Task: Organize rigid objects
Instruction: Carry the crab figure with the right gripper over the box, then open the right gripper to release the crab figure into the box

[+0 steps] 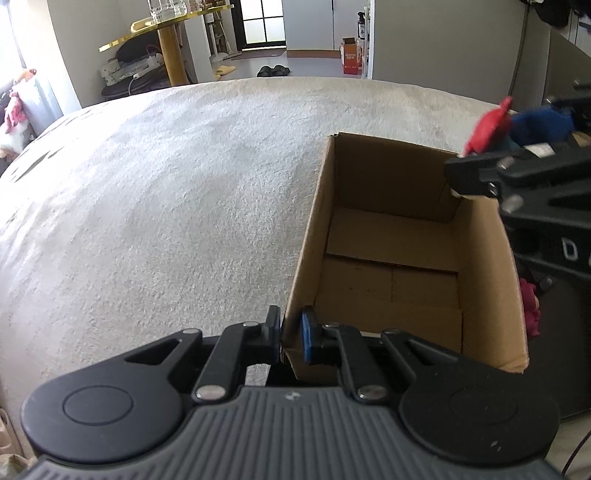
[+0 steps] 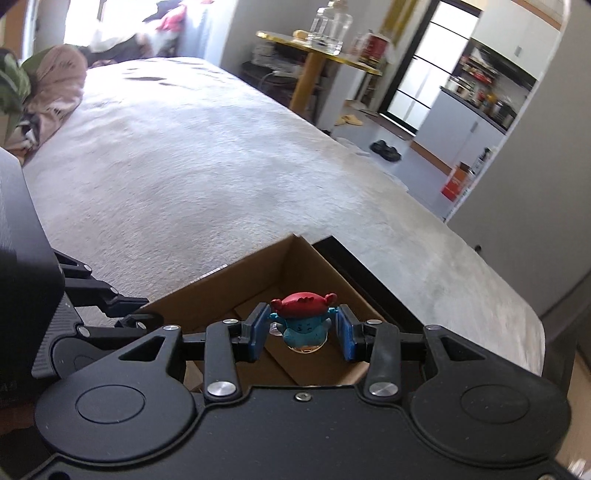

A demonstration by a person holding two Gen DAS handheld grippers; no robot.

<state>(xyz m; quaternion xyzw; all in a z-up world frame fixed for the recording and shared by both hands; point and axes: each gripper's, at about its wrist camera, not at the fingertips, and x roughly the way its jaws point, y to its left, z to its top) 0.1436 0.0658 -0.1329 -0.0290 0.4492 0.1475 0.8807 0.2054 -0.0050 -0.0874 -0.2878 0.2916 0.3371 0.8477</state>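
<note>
An open cardboard box (image 1: 388,173) lies on a cream blanket, and nothing shows inside it. My left gripper (image 1: 290,332) is shut on the box's near left corner, with the wall pinched between its black finger and blue pad. My right gripper (image 2: 302,332) is shut on a small blue toy figure with a red crab hat (image 2: 304,321), held between blue pads (image 2: 258,332) just above the box's opening (image 2: 229,280). In the left wrist view the same toy (image 1: 491,125) hangs over the box's far right corner. The left gripper's black fingers (image 2: 110,299) show at the box's left edge.
The cream blanket (image 1: 166,184) spreads wide to the left of the box and beyond it. A pink object (image 1: 530,306) sits outside the box's right wall. A black surface (image 2: 369,266) borders the box. Beyond the blanket stand a gold round table (image 1: 170,22) and slippers (image 1: 273,70).
</note>
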